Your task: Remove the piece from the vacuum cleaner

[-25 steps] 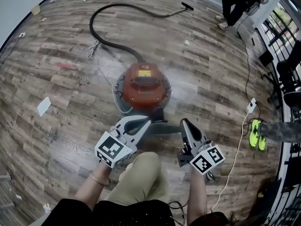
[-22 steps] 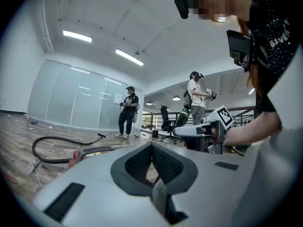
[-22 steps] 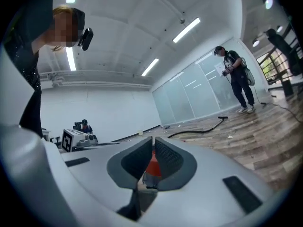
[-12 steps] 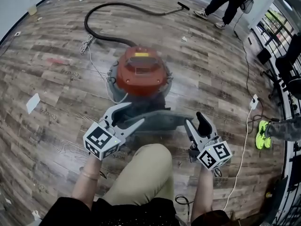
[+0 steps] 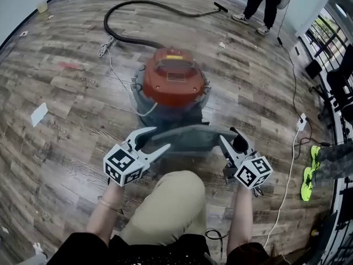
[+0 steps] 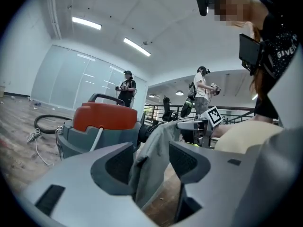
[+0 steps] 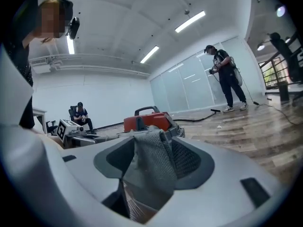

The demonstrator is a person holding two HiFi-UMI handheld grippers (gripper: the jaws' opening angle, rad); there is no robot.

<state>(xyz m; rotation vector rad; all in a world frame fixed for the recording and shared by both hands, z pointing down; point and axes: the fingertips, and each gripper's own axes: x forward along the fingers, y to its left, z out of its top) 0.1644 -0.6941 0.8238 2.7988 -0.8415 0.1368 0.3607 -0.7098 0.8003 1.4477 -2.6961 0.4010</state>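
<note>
- Centrally, low in the head view, the grey fabric piece hung stretched between both grippers, just below the red-topped vacuum cleaner in the frame.
- The left gripper had its jaws opening, spread wide, with one end of the fabric dangling loose between the pads.
- The right gripper had its jaws opening too, the other end draped between them, not pinched.
- A black hose curled over the wooden floor at upper left.
</note>
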